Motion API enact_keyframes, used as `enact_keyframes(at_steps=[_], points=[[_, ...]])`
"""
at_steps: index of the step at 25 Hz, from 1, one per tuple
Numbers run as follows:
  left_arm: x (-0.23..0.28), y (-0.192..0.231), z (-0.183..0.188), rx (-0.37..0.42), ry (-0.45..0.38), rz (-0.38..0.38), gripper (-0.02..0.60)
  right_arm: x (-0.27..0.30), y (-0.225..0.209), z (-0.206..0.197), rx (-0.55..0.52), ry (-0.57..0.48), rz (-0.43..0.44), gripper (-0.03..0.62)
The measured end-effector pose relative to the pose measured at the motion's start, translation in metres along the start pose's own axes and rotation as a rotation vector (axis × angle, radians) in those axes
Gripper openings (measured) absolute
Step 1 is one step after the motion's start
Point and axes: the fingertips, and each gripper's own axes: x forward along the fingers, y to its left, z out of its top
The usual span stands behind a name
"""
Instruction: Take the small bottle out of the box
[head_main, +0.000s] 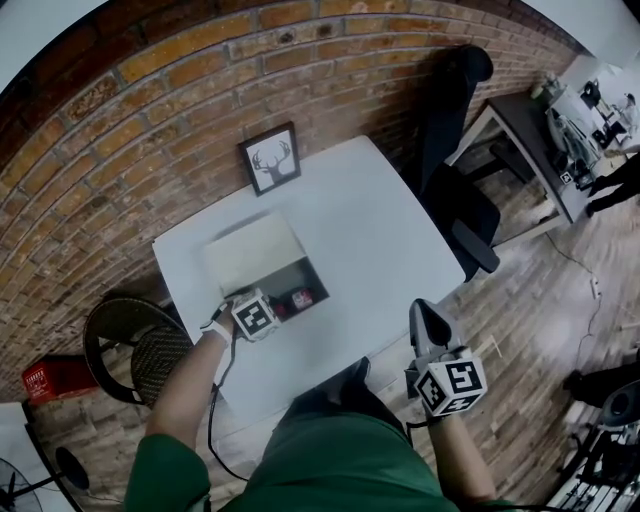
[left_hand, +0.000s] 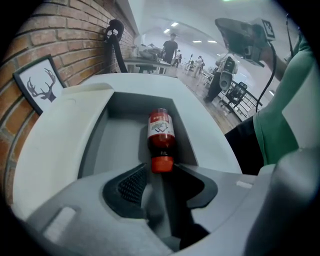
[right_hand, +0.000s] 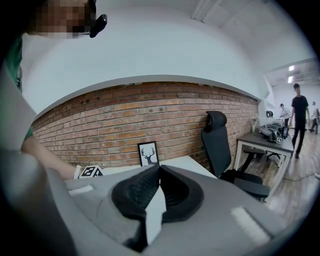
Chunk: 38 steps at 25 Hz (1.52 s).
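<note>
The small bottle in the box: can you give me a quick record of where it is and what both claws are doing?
Small bottle: lying on its side in the open box, red cap towards the left claw
Left claw: open, tips at the cap, not gripping
Right claw: shut, empty, away from the box
Box: on the white table, near a framed deer picture

The small bottle (left_hand: 161, 135) looks glossy plastic, the box (left_hand: 100, 145) matt.

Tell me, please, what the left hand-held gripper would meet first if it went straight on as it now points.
Most likely the red cap of the small bottle, which lies in the box just ahead of the open left hand-held gripper; depth is unclear.
</note>
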Motion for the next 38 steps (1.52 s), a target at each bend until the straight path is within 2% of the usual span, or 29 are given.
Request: enact_keyframes(at_steps=[5, 12, 16, 21, 33, 38], points=[[-0.002, -0.001, 0.004, 0.022, -0.043, 0.013, 0.159, -0.005, -0.001, -0.006, 0.008, 0.005, -0.001, 0.003], [-0.007, -0.001, 0.014, 0.097, -0.098, 0.092, 0.135, -0.012, 0.0, -0.01, 0.007, 0.013, -0.004, 0.003], [-0.012, -0.004, 0.014, 0.103, -0.097, 0.108, 0.135, -0.016, 0.001, -0.014, 0.01, 0.02, -0.003, 0.003], [-0.028, -0.006, 0.027, 0.117, -0.136, 0.139, 0.135, -0.017, 0.005, -0.018, 0.015, 0.024, 0.005, 0.003], [-0.055, -0.006, 0.058, 0.101, -0.217, 0.214, 0.135, -0.018, 0.015, -0.019, 0.012, 0.024, 0.014, 0.003], [-0.061, -0.002, 0.067, 0.098, -0.221, 0.243, 0.135, -0.023, 0.015, -0.02, 0.009, 0.024, 0.005, 0.003]])
